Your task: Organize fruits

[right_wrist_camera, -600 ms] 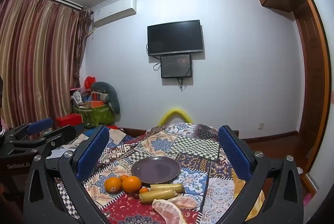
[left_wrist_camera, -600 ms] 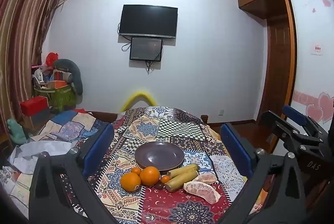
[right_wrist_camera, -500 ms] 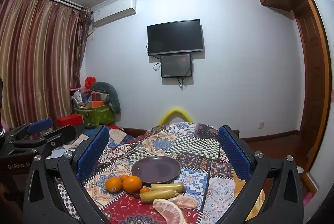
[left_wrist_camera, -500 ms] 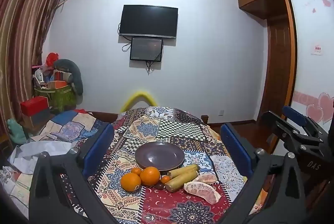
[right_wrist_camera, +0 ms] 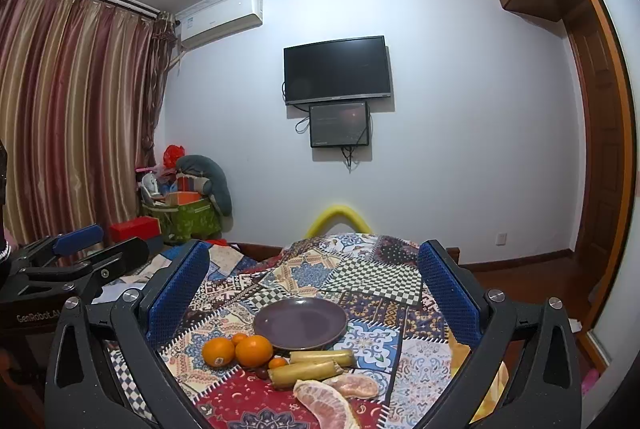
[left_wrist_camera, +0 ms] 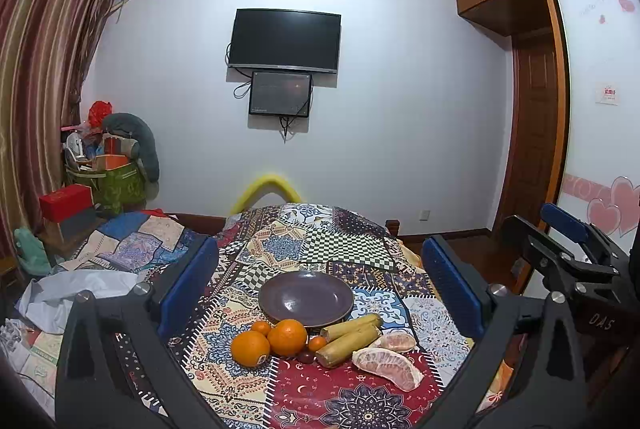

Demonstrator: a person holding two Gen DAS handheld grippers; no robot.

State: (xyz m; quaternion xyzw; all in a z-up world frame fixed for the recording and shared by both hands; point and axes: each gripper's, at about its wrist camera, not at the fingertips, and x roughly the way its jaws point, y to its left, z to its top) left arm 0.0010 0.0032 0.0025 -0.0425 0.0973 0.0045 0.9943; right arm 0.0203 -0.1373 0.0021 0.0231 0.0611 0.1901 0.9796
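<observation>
- Holding both tongs released above the patchwork table [left_wrist_camera: 344, 249]: left gripper [left_wrist_camera: 320, 293], right gripper [right_wrist_camera: 312, 293], nothing gripped.
- I count ahead between the jaws: 1 purple plate [left_wrist_camera: 306, 297], bare.
- Nearer than the plate: 2 oranges [left_wrist_camera: 286, 337], 2 small tangerines [left_wrist_camera: 318, 343], 2 cane sticks [left_wrist_camera: 348, 343], 2 pomelo segments [left_wrist_camera: 388, 363].

White wall [left_wrist_camera: 400, 109], mounted TV [left_wrist_camera: 285, 40], striped curtains [right_wrist_camera: 72, 109]

Two large oranges [left_wrist_camera: 250, 347] — two small tangerines [left_wrist_camera: 261, 327], two yellowish sticks [left_wrist_camera: 347, 345], two pomelo segments [left_wrist_camera: 387, 368] — one plate [left_wrist_camera: 306, 297].
</observation>
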